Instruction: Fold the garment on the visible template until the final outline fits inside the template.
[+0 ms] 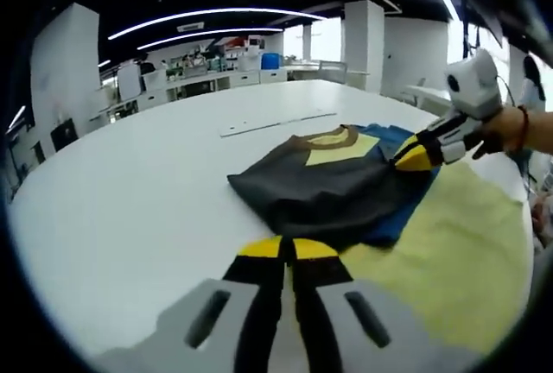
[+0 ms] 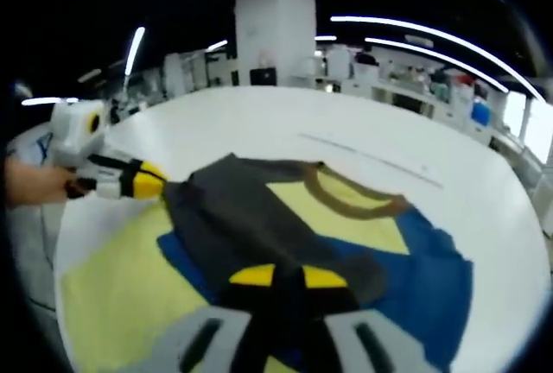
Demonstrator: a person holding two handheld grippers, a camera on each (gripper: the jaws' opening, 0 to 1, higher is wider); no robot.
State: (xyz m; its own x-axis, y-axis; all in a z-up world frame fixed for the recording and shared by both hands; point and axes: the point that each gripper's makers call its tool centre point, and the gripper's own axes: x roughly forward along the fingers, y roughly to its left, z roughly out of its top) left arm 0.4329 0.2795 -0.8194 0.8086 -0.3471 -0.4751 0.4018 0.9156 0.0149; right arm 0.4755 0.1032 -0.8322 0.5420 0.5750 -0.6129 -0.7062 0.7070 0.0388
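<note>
A garment (image 1: 320, 187) lies partly folded on a pale yellow template sheet (image 1: 449, 252). It is dark grey over blue, with a yellow chest panel and a brown collar. My left gripper (image 1: 286, 248) rises from the bottom of the left gripper view, its yellow-tipped jaws together on the near grey edge. My right gripper (image 1: 413, 159) comes in from the right and pinches the fold beside the collar. In the right gripper view the garment (image 2: 259, 218) spreads across the template (image 2: 112, 278). There my right gripper (image 2: 289, 276) is shut on the fabric, and the left gripper (image 2: 155, 180) grips its left corner.
The round white table (image 1: 130, 192) carries a long thin strip (image 1: 276, 123) beyond the garment, also the strip (image 2: 371, 159) in the right gripper view. A person's hand (image 1: 510, 127) holds the right gripper. White pillars and desks stand past the table's far edge.
</note>
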